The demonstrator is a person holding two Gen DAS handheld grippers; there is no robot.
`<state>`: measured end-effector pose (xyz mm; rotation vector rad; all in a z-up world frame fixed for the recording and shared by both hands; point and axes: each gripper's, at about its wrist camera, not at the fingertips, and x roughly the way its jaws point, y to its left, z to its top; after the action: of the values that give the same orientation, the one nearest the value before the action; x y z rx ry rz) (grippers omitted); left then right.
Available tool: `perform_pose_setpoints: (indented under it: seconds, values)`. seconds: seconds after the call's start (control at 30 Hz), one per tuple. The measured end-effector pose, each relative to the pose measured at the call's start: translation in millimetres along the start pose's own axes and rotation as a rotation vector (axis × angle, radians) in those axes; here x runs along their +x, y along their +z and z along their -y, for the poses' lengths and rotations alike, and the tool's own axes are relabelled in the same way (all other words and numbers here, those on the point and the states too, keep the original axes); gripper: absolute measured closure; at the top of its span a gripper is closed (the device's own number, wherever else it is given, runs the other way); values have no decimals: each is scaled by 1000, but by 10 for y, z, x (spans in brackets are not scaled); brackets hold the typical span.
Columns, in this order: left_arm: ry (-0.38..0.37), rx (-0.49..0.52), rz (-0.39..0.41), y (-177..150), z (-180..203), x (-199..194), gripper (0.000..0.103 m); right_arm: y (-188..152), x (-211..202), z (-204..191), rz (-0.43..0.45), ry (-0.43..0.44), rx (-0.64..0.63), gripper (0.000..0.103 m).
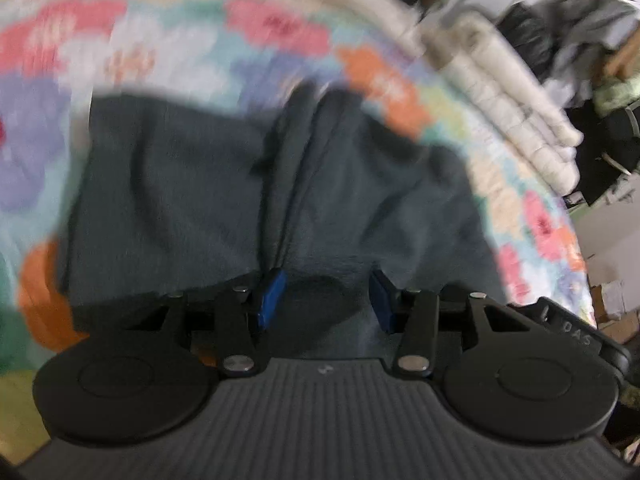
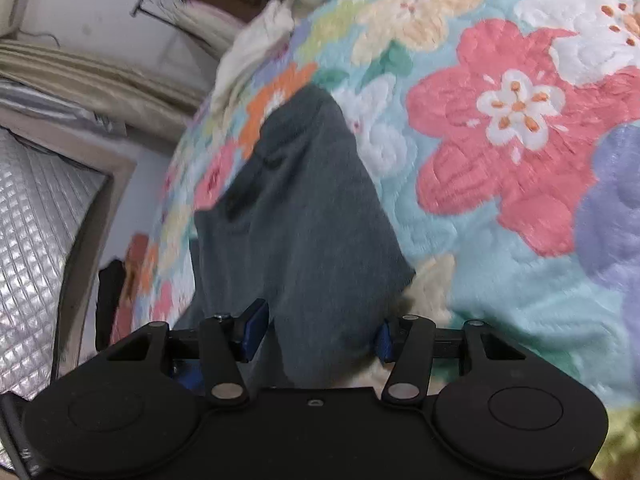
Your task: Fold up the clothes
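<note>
Dark grey-blue garment (image 1: pixel 192 184) lies spread on a flowered bedspread (image 1: pixel 280 28), a plush cover with pink, orange, cream and lilac blossoms on a pale teal ground. The left wrist view is smeared by motion, yet the cloth shows as a broad, wrinkled sheet with a raised lengthwise fold running up its middle. The left gripper (image 1: pixel 324 296) sits low over the near edge of the cloth, its blue-padded jaws spread apart; fabric fills the gap between them, and the ridge of the fold runs down to the left pad. Whether the pads touch the cloth cannot be told from the blur.

In the right wrist view the same garment (image 2: pixel 296 216) appears as a narrower strip reaching away across the bedspread (image 2: pixel 500 240), with a slit or seam near its close end. The right gripper (image 2: pixel 318 336) also has its jaws spread wide, and the near end of the strip lies between the two blue pads, closer to the right one, not pinched. A rolled cream quilt (image 1: pixel 500 92) lies along the far edge of the bed, just beside the bedspread.
</note>
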<state>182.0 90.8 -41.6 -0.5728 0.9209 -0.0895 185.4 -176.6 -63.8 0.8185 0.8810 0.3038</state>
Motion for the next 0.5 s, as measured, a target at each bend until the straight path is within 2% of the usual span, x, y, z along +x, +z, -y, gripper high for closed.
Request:
perform_pose_setpoints:
  seconds: [0.03,0.07,0.13,0.2,0.27,0.33,0.4,0.5]
  values:
    - [-17,-22,2,3,-38,12,57,-8,-49,-64,22,-10,-45,74]
    - [-36,-43,3,9,-75,5,57,-17,-97,-129,44,-20,-89,76]
    - [-88,-90,9,21,-143,-25,57,-34,-194,-257,88,-41,-178,87]
    - [-157,-168,0,0,-221,-14,57,-50,-291,-386,131,-61,-267,89]
    - [-163,-144,-10,-24,-123,-21,56,-67,-388,-514,175,-82,-356,90]
    - [-95,-8,-19,-62,102,-17,53,-77,-482,-619,211,-106,-436,90]
    - [-68,51,-38,-133,225,32,50,-56,-480,-599,213,-151,-451,90]
    - [-108,-4,-59,-78,137,30,50,31,-405,-509,215,-207,-428,90]
